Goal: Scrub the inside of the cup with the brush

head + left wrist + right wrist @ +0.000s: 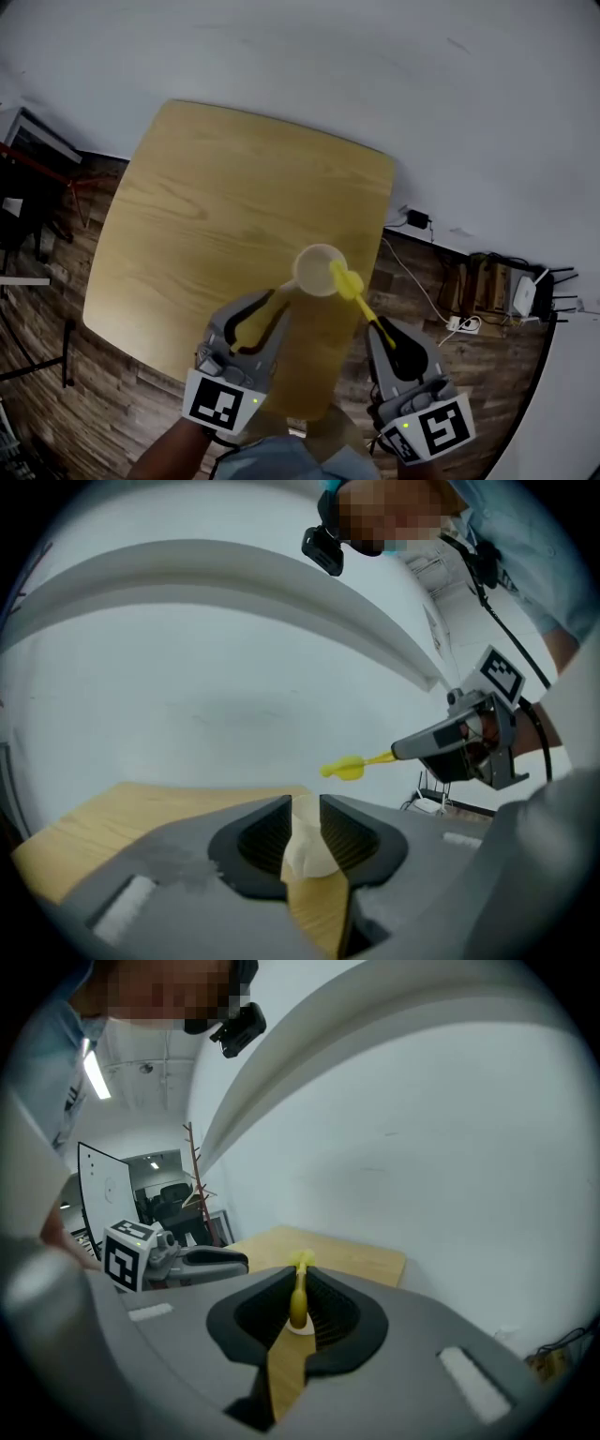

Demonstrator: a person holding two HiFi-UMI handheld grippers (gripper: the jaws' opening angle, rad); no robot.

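- cup (319,270): it is pale and its open mouth faces up. it is over the near right part of the wooden table (216,206), close to the edge. i cannot tell if its bottom rests on the wood.
- the left gripper (279,298) reaches the cup from the near side. in the left gripper view its jaws are almost together, with a narrow cream part of the cup (305,850) pinched between both pads. the rest of the cup is hidden behind the jaws.
- the right gripper (380,326) is closed on the thin yellow handle of the brush (354,291). in the right gripper view the handle (298,1297) stands straight in the narrow gap.
- in the head view the yellow brush head lies over the right rim of the cup. if it touches is not clear.
- a small pale patch shows under the handle in the right gripper view. it is too small to name.
- the person's hands are cut off at the bottom of the head view.
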